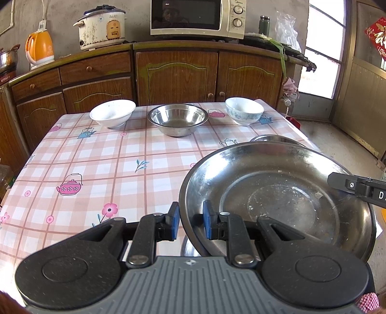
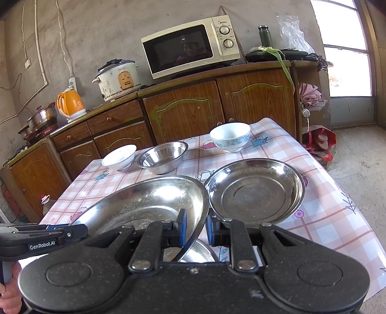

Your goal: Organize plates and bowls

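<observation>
**Two grippers clamped on one steel plate above the checked table**

Nearest the cameras, the left gripper (image 1: 190, 223) had its blue-padded fingers (image 1: 208, 222) pinched on the near-left rim of a wide steel plate (image 1: 277, 193), the rim running between the two pads with almost no gap. The right gripper (image 2: 196, 228) gripped the same plate at its opposite rim, its jaws likewise nearly closed on the thin metal edge. In the right wrist view the left gripper (image 2: 72, 230) reached in from the left edge, and part of a hand (image 2: 8, 294) showed in the lower left corner. The held plate was tilted and lifted clear of the tablecloth, and under it the curve of another steel dish (image 2: 193, 253) could be seen, though how much of it lay there could not be told.

Just beyond and to the right, a second steel plate (image 2: 255, 190) lay flat on the table (image 1: 108, 157), close beside the held plate's rim.

Farther back, along the far edge of the pink checked cloth, three bowls stood in a row, apart from one another: a plain white bowl (image 1: 112, 113) on the left, a steel bowl (image 1: 177, 118) in the middle, and a white bowl with a blue pattern (image 1: 244, 110) on the right.

Behind the table ran a brown wooden cabinet (image 1: 178, 74), carrying an orange kettle (image 1: 39, 49), a rice cooker (image 1: 102, 27) and a microwave (image 1: 197, 18).
</observation>
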